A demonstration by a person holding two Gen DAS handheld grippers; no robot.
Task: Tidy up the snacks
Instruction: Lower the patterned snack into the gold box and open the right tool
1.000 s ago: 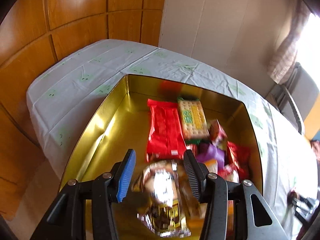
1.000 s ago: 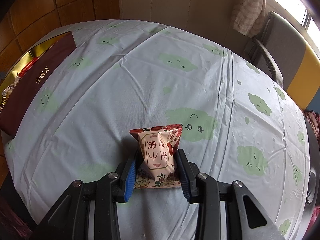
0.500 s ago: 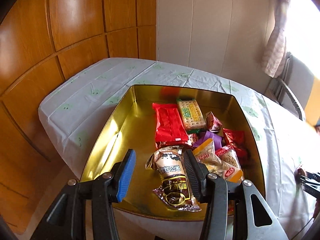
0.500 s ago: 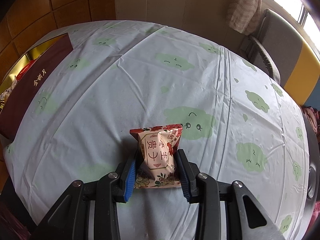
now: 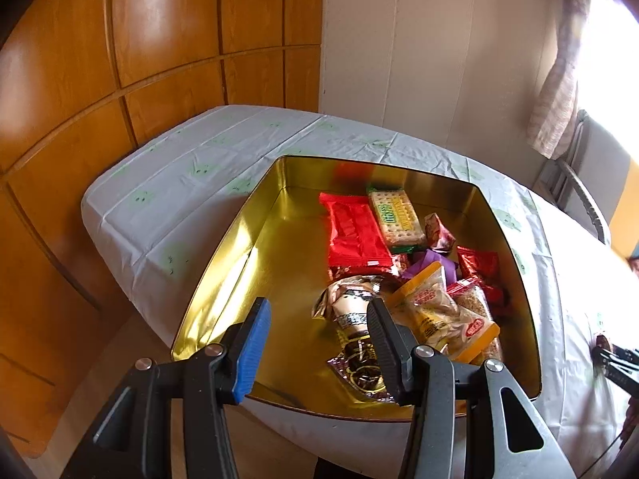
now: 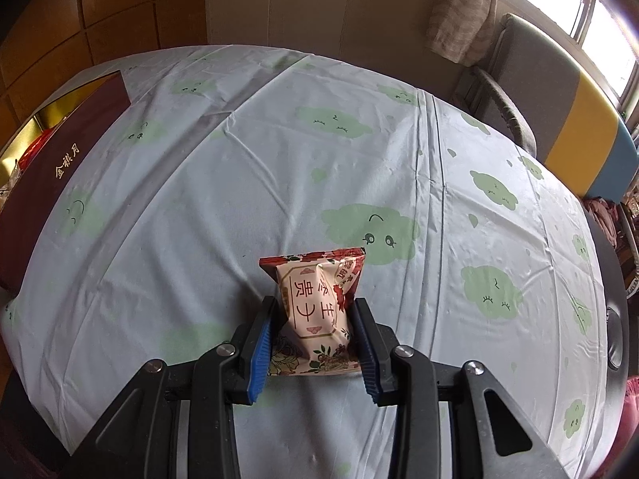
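The right hand-held gripper (image 6: 315, 339) is clamped on a flowered snack packet (image 6: 317, 307), held upright over the worktop (image 6: 239, 183); the gold tin (image 6: 24, 139) lies far off to its left at the worktop's edge. Over that tin, the left hand-held gripper (image 5: 319, 335) hangs with jaws apart and empty, the wrapped snacks (image 5: 399, 263) heaped on the tin's right side.

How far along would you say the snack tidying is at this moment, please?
Mostly done: several packets already lie in the gold tin. The left hand-held gripper is open and empty above it. The right hand-held gripper holds the floral snack packet, not yet in the tin.
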